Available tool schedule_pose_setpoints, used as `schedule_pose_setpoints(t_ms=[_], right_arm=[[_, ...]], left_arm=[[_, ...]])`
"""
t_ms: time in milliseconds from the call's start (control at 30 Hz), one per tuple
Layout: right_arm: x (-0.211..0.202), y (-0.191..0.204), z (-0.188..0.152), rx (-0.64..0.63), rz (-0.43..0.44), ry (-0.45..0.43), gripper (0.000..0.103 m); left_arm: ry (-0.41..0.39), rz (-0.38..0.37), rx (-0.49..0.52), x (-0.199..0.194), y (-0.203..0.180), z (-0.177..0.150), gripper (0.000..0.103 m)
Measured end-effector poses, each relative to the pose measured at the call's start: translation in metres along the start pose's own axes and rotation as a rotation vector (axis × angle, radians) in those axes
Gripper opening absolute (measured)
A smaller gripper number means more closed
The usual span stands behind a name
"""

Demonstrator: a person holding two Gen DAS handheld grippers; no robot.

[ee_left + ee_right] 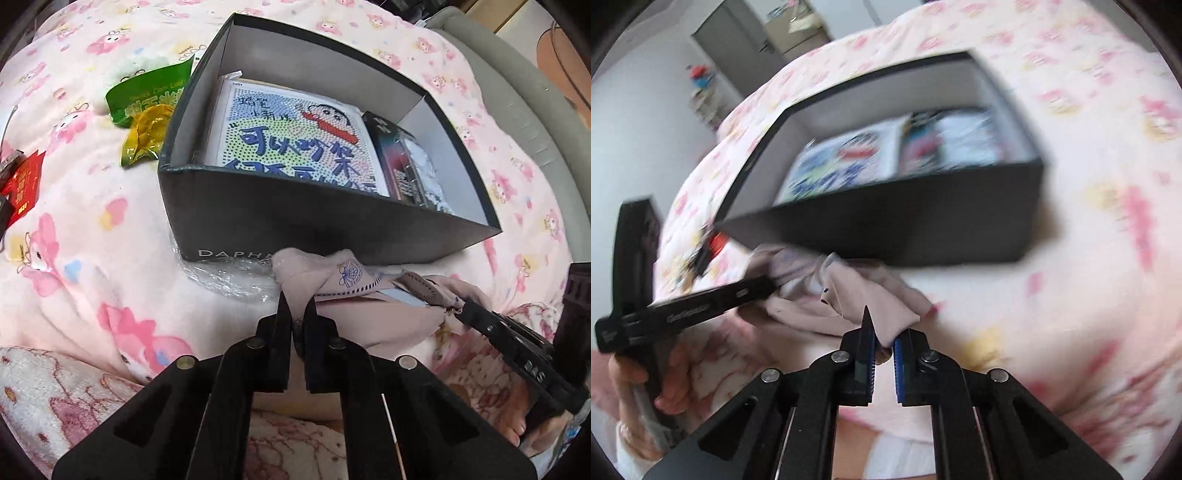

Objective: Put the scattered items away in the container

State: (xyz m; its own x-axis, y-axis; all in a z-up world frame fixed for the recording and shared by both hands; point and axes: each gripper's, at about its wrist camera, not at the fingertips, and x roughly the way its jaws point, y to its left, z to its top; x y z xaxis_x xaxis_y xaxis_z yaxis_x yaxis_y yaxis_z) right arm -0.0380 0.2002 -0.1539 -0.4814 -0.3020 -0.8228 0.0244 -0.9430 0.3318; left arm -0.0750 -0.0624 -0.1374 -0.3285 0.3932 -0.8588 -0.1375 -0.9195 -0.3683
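Note:
A pale pink cloth [325, 273] with a blue shell print hangs just in front of the black box [280, 221]. My left gripper [298, 306] is shut on one end of the cloth. My right gripper [884, 332] is shut on the other end of the cloth [857, 295]; it shows in the left wrist view [480, 317] at the right. The box [886, 229] holds a cartoon bead-art pad [291, 144] and a dark packet [402, 162]. The right wrist view is blurred.
A green snack bag [151, 92] and a yellow wrapper [147, 140] lie left of the box. Red packets [22, 184] lie at the far left. Clear plastic wrap [229, 273] lies under the box's near corner. Everything rests on a pink cartoon blanket [92, 240].

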Motion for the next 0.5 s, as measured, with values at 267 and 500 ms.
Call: schedule_pose_setpoints(t_ms=[267, 500], right_arm=[[-0.006, -0.006, 0.001, 0.051, -0.019, -0.041, 0.007], [-0.021, -0.014, 0.020, 0.063, 0.002, -0.050, 0.018]], left_arm=[[-0.046, -0.021, -0.039, -0.007, 0.001, -0.005, 0.010], [0.014, -0.054, -0.033, 0.024, -0.015, 0.007, 0.037]])
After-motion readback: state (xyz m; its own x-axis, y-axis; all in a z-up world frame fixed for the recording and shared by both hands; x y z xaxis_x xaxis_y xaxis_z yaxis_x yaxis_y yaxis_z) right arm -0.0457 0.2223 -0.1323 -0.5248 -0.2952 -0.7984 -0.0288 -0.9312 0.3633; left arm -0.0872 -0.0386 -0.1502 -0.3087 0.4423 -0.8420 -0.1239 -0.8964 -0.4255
